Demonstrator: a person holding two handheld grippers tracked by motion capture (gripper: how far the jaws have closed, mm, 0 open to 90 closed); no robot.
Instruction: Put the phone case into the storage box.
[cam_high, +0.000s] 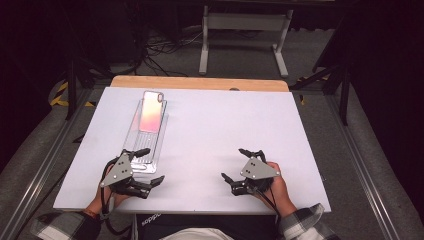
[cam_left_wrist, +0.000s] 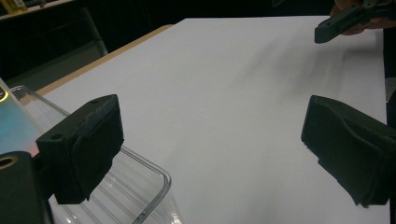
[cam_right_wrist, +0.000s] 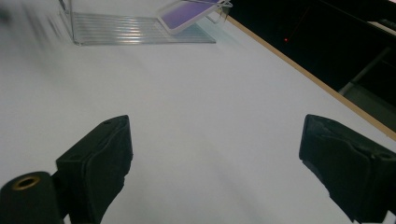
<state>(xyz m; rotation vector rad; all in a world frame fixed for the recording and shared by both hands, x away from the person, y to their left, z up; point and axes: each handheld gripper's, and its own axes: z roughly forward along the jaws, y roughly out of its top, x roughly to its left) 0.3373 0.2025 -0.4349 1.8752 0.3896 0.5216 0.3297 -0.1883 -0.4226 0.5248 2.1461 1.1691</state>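
High view: phone (cam_high: 151, 111) in clear tray (cam_high: 131, 134) beyond left gripper (cam_high: 145, 166) jaws.

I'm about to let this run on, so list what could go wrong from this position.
1. The phone lies propped on the far end of the clear tray, tilted rather than flat; a nudge to the tray might slide it off.
2. The left gripper, jaws open, sits right at the tray's near end, one jaw over its rim; closing or moving forward could shove the light tray.
3. The right gripper is open too, far from both, so it can't steady anything quickly.
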